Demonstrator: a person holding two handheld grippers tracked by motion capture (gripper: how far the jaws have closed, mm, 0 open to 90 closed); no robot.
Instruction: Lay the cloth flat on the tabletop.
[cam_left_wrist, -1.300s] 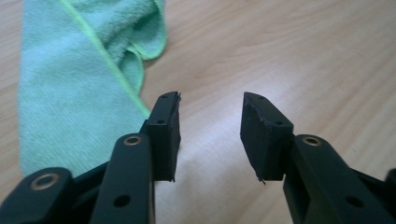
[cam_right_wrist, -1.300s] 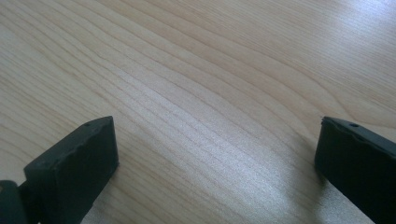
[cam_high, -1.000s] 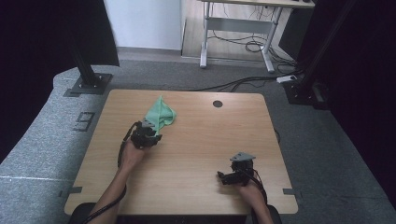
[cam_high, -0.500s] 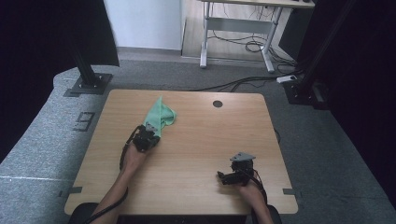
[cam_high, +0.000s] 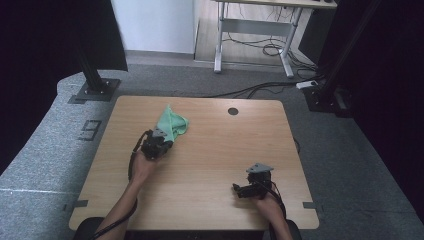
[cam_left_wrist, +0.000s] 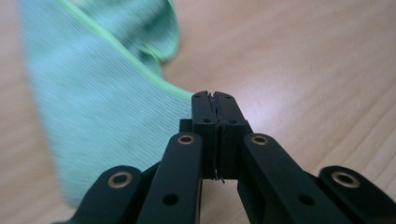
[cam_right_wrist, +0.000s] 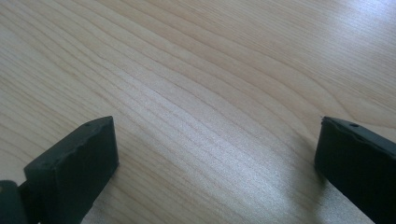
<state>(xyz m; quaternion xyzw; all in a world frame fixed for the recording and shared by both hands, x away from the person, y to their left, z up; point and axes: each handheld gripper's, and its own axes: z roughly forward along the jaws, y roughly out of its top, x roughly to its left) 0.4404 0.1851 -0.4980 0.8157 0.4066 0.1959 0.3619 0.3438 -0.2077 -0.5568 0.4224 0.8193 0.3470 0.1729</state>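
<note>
The room has a grey carpet floor (cam_high: 45, 150), black curtains on both sides and a white desk frame (cam_high: 250, 30) with loose cables at the upper middle of the high view. In the centre of this view stands a light wooden table with rounded corners (cam_high: 210, 165), and a small round dark hole (cam_high: 233, 111) sits near its far edge.

A soft green cloth with a brighter green hem (cam_high: 171, 125) lies in the upper left part of the table, bunched and partly raised from the wood. The left gripper (cam_high: 161, 142), black and held in the person's left hand (cam_high: 142, 167), is just below the cloth in the picture and touches its lower end. In the left gripper view the cloth (cam_left_wrist: 102, 112) covers the left half of the frame and its hem runs down to the tips of the left gripper (cam_left_wrist: 214, 100). The two black jaws are pressed together, and the edge of the cloth appears to be pinched between them; a thin frayed line shows in the seam of the pads.

The right gripper (cam_high: 239, 190), with a grey three-cornered plate on top, rests in the lower right of the table, well apart from the cloth, held by the right hand (cam_high: 267, 205). In the right gripper view its jaws (cam_right_wrist: 215, 154) are spread wide over bare wood grain (cam_right_wrist: 196, 70), with nothing between them.
</note>
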